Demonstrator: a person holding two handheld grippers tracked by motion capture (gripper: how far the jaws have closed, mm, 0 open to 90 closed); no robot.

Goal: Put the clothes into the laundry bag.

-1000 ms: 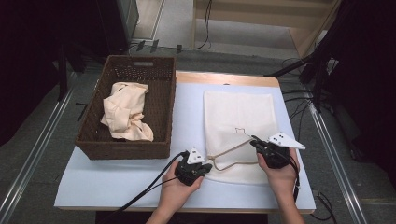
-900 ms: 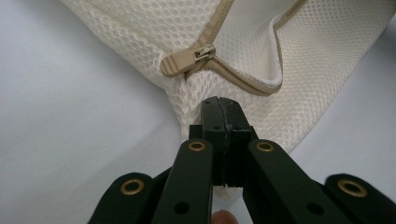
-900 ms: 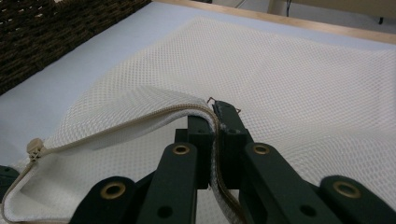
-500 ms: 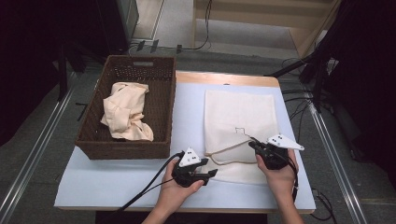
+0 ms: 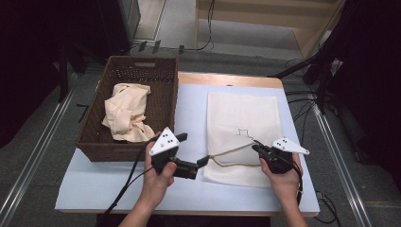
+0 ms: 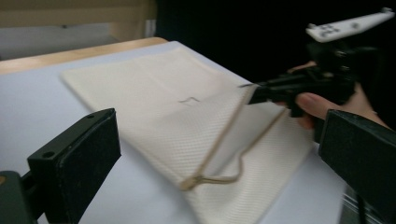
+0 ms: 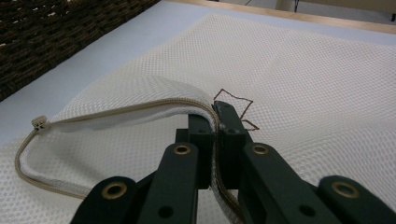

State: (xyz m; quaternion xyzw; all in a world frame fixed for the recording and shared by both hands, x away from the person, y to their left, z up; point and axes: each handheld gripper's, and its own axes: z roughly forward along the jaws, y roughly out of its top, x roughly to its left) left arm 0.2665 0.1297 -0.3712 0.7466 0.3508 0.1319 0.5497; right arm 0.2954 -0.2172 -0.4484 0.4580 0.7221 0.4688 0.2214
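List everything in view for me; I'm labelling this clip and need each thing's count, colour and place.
mesh laundry bag: one, cream, flat on the table's right half, zipper edge lifted
wicker basket: one, dark brown, table's left
crumpled cloth: one, pale yellow, inside the basket
table: one, light blue-grey top, wooden far edge
left gripper: black, open, raised beside the bag
right gripper: black, shut on the bag's zipper edge

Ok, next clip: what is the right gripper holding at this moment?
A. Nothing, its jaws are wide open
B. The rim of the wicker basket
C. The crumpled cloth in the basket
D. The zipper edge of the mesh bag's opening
D. In the right gripper view the right gripper is pinched shut on the tan zipper edge of the mesh bag, lifting it off the table.
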